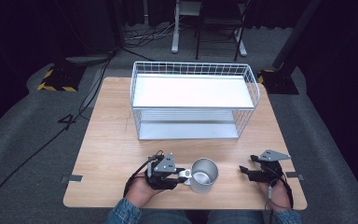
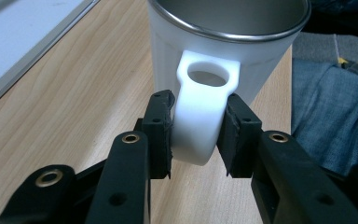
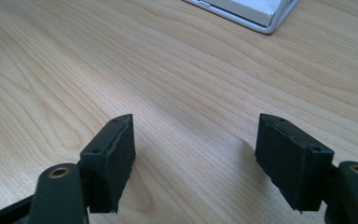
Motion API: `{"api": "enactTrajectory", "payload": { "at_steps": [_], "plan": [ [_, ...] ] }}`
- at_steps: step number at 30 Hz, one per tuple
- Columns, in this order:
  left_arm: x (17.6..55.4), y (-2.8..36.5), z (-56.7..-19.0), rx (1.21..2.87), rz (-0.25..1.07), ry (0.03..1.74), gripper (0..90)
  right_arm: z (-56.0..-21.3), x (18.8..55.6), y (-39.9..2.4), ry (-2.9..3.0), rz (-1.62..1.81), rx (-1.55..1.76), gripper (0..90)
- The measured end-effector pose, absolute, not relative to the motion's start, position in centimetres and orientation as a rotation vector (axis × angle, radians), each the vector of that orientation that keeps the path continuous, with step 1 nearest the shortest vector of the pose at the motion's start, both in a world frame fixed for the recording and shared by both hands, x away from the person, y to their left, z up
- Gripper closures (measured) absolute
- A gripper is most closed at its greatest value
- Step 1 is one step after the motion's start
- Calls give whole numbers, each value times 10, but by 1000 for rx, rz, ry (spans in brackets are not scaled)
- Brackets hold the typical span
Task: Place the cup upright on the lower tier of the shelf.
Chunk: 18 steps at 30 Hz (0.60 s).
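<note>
Two grippers sit low over the near edge of a wooden table [image 1: 112, 140], one in each of the person's hands. The left gripper [image 1: 182, 173] has its jaws closed on the white handle [image 2: 204, 116] of a mug [image 1: 203, 175], a pad pressed against each side of that handle. In the left gripper view the handle [image 2: 204, 116] stands between the two black pads [image 2: 161, 133], with the mug's white body and metal rim just beyond the fingertips and the mouth opening upward. The mug stands upright on the table directly ahead of this gripper, on the side toward the other hand. A denim sleeve [image 2: 331, 116] lies off the table edge to that view's right. The right gripper [image 1: 243, 170] is well apart from the mug, across a stretch of bare wood, and points toward it. Its jaws stand wide apart and hold nothing; in the right gripper view the two pads [image 3: 114, 158] frame plain wood grain, and they hover close above the tabletop. Farther ahead of both grippers, toward the far side of the table, stands a white wire rack [image 1: 193, 100] with an upper and a lower shelf. A corner of its base [image 3: 256, 14] shows at the top of the right gripper view.
</note>
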<state>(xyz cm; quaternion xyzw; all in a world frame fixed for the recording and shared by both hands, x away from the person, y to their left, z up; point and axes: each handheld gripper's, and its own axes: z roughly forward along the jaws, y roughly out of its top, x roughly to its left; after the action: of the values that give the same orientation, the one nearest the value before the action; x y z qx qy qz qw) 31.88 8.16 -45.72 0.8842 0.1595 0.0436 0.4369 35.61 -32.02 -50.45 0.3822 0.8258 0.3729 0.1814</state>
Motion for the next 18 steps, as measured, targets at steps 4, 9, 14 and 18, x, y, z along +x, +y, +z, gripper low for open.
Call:
{"api": "enactTrajectory", "payload": {
  "at_steps": [4, 9, 14, 18],
  "plan": [
    [318, 78, -457, 2206, 103, 392, 680, -504, 356, -320, 2333, 1053, 1080, 285],
    [317, 70, -454, 2196, 95, 369, 644, -505, 356, -320, 2332, 1053, 1084, 283],
    [313, 64, -454, 2218, 116, 327, 709, -505, 356, -320, 2329, 1052, 1086, 283],
    [312, 64, -454, 2203, 132, 328, 713, -504, 356, -320, 2329, 1052, 1087, 283]
  ]
}}
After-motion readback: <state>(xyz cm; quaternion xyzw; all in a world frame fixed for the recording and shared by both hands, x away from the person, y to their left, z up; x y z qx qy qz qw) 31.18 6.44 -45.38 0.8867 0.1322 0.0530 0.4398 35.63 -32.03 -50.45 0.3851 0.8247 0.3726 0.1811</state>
